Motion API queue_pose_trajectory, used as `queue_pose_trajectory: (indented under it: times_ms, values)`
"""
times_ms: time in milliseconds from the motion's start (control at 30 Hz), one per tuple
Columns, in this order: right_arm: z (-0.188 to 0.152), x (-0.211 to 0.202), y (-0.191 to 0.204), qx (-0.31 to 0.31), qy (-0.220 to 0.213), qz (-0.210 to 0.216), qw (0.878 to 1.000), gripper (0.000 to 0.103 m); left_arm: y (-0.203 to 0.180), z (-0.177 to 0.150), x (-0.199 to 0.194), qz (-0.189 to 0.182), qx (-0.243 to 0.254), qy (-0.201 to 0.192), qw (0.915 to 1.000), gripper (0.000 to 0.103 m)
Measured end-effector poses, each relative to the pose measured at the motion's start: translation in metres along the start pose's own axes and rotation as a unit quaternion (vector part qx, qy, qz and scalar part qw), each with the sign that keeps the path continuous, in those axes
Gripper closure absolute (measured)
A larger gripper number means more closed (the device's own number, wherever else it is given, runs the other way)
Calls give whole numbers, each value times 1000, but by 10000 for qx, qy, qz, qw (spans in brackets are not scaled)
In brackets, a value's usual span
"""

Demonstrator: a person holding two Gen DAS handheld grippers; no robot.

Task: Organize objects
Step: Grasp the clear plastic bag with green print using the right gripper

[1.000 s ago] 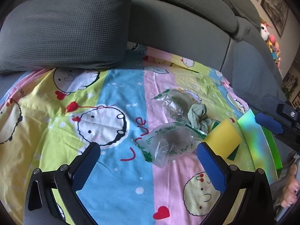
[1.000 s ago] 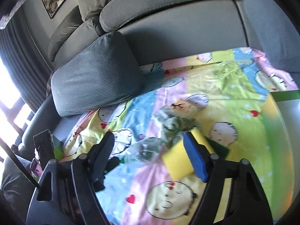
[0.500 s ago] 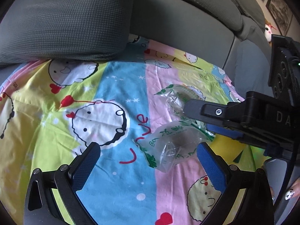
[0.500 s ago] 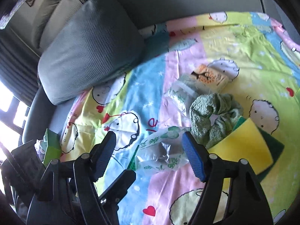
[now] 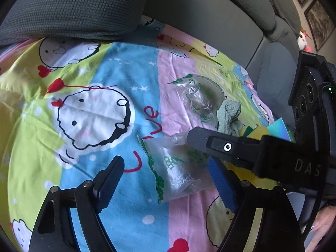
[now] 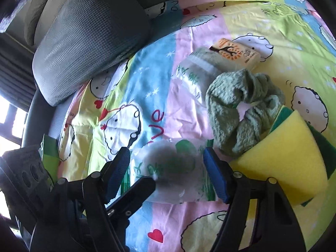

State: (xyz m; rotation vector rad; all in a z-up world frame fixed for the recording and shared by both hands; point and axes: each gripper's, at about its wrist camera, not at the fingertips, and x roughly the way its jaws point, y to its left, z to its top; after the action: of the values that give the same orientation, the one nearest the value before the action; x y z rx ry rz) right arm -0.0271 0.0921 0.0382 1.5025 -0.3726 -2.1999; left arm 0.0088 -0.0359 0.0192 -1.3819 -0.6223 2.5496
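My right gripper (image 6: 166, 172) and left gripper (image 5: 168, 180) gape wide around a clear plastic bag (image 6: 174, 168); cartoon bedsheet (image 5: 94, 109) drapes the grey sofa (image 5: 210, 10).

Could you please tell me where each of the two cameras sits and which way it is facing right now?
Left wrist: sits on the left gripper, looking forward and down at the cartoon sheet and the near plastic bag; its own two fingers and the right gripper crossing from the right show.
Right wrist: sits on the right gripper, looking down at the same bag, the green cloth and the yellow sponge; its fingers show.
Shared: bag, cloth, sheet, grey cushion.
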Motion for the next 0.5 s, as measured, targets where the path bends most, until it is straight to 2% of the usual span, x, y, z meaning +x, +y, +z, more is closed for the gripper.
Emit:
queue_pose_trajectory:
  times_ms: [100,233,267,333,400,500]
  values:
    - [-1,1,1,-19,38,-113,9999,29,2,0,-1,-150,-79,-10,9999,37]
    - [-3,9,6,-212,158,-200,9994,21,-4,-3,0,-219,116,22,9997,48]
    - [-4,11,8,-287,151,-250,9992,20,-6,-4,-2,-278,190,8,9994,54]
    - [-5,15,10,-397,127,-293,9987,17,-10,-5,-4,-296,285,-38,9991,55]
    - [-5,16,9,-410,115,-301,9986,19,-12,-6,-8,-353,378,-148,9986,56]
    - [-7,11,8,-378,41,-152,9992,27,-16,-6,-14,-419,473,-250,9977,56]
